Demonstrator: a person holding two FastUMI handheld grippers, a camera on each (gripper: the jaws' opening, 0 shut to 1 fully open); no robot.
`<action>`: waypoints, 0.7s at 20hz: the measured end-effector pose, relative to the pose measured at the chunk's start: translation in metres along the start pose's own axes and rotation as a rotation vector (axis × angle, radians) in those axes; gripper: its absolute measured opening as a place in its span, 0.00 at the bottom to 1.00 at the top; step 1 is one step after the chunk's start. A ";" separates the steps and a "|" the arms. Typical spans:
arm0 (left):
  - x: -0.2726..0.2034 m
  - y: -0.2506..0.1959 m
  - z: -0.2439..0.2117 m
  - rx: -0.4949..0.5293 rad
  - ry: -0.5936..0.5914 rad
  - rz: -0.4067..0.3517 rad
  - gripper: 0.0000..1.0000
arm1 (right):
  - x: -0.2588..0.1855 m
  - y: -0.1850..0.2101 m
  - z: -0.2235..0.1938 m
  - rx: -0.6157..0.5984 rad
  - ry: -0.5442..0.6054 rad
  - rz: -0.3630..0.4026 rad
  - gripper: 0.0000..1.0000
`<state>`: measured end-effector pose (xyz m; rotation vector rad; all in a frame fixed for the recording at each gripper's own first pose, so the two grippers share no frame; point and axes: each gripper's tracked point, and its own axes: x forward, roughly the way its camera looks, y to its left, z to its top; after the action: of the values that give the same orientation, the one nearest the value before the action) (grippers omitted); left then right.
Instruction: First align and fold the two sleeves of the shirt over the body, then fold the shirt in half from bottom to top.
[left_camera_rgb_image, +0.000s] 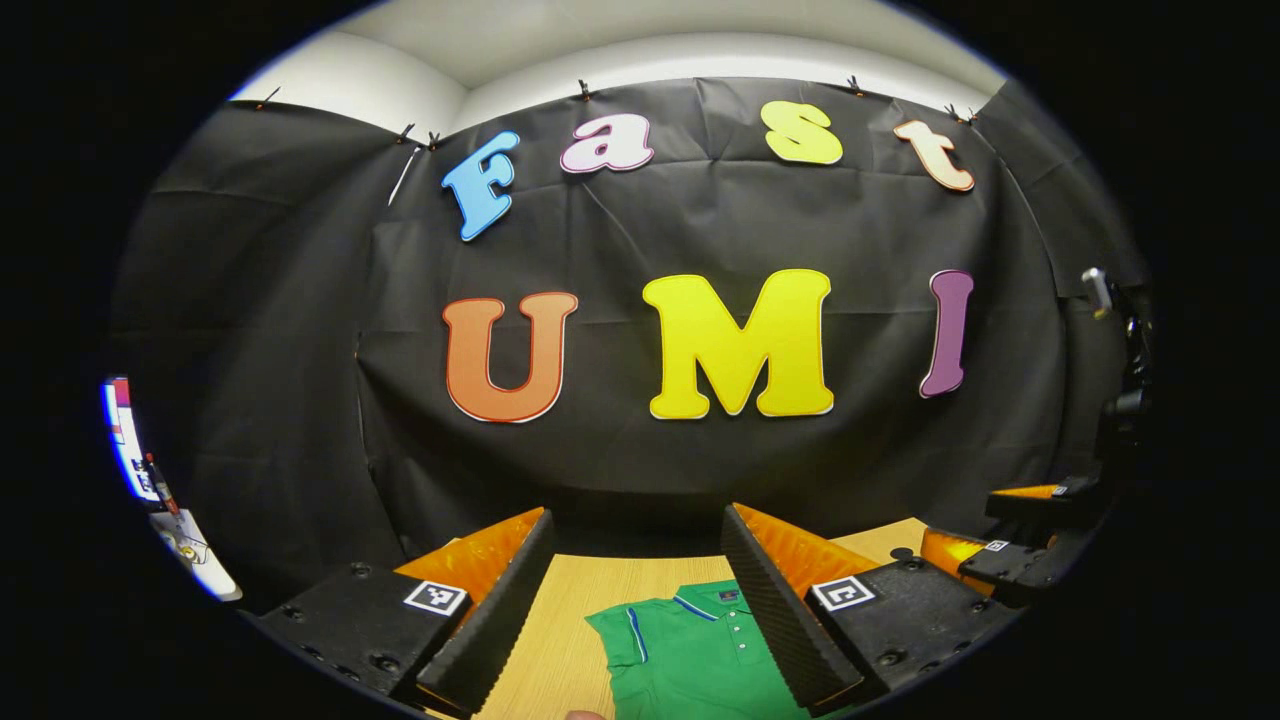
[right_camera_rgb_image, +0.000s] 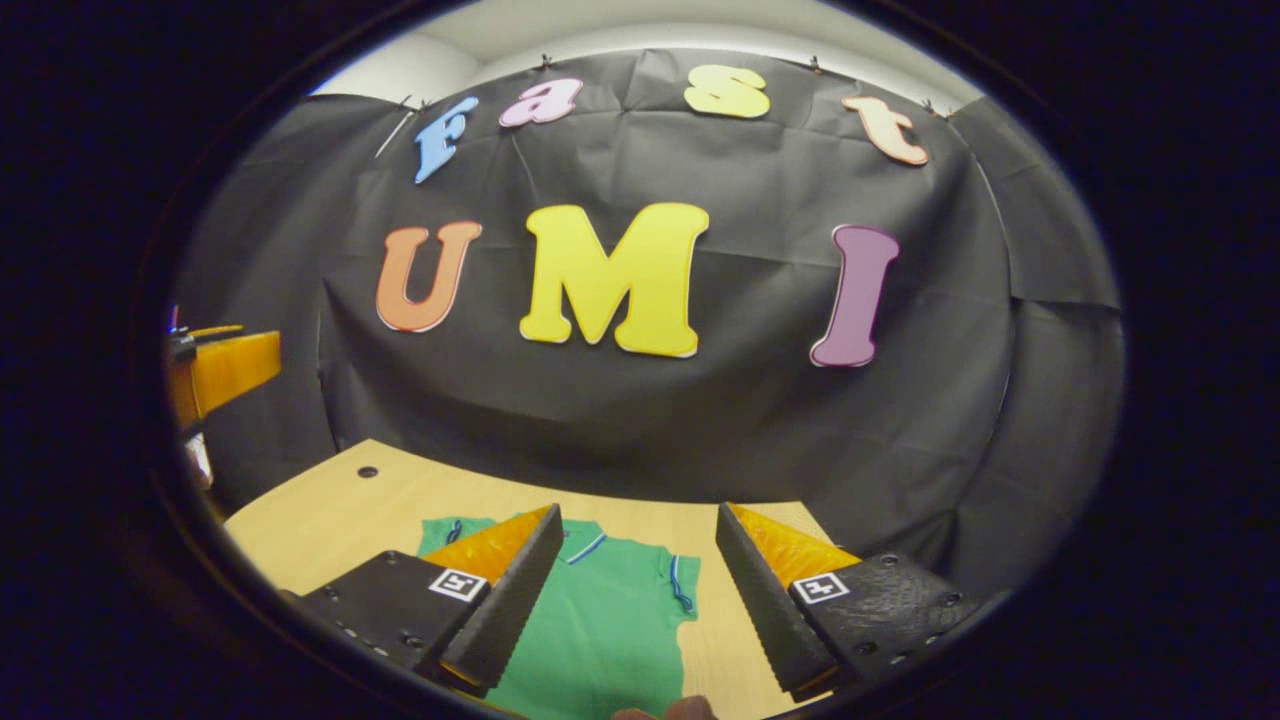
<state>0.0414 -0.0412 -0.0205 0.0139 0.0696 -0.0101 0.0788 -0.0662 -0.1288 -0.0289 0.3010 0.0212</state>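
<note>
Both grippers are hanging above a light wooden table (left_camera_rgb_image: 600, 590), pointing toward the black cloth wall (left_camera_rgb_image: 700, 230) at the back of the booth, and neither one is touching anything.

In the left gripper view, the left gripper (left_camera_rgb_image: 640, 600) is holding its jaws wide apart with nothing between them. Below and ahead of it, a green polo shirt (left_camera_rgb_image: 690, 650) is lying flat on the table, collar end toward the wall. Its collar is showing a blue stripe, a short button placket is running down from the neck, and one short sleeve with a blue trim line is spreading out to the side. The shirt is sitting partly behind the gripper's right-hand finger in this view. Off to the right edge, the other gripper is showing farther away, at about the same height.

In the right gripper view, the right gripper (right_camera_rgb_image: 635, 590) is likewise standing open, jaws well apart and empty. The same green polo shirt (right_camera_rgb_image: 600, 630) is lying under it on the table (right_camera_rgb_image: 330, 510), its collar nearest the wall and the blue-edged sleeve on the right side spread flat. The left-hand finger in this view is covering part of the shirt's upper body. A small dark hole (right_camera_rgb_image: 367, 471) is showing in the tabletop near the far left corner.
</note>
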 end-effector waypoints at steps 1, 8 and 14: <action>0.003 -0.001 -0.002 0.001 0.001 0.002 1.00 | 0.009 -0.005 -0.008 0.001 0.022 -0.001 0.95; 0.022 -0.014 -0.006 0.003 0.014 0.012 1.00 | 0.086 -0.037 -0.085 0.006 0.229 0.001 0.95; 0.038 -0.027 -0.015 0.002 0.035 0.017 1.00 | 0.137 -0.058 -0.155 0.041 0.407 0.012 0.95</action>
<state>0.0783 -0.0684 -0.0388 0.0164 0.1040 0.0071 0.1652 -0.1266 -0.3163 0.0099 0.7084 0.0210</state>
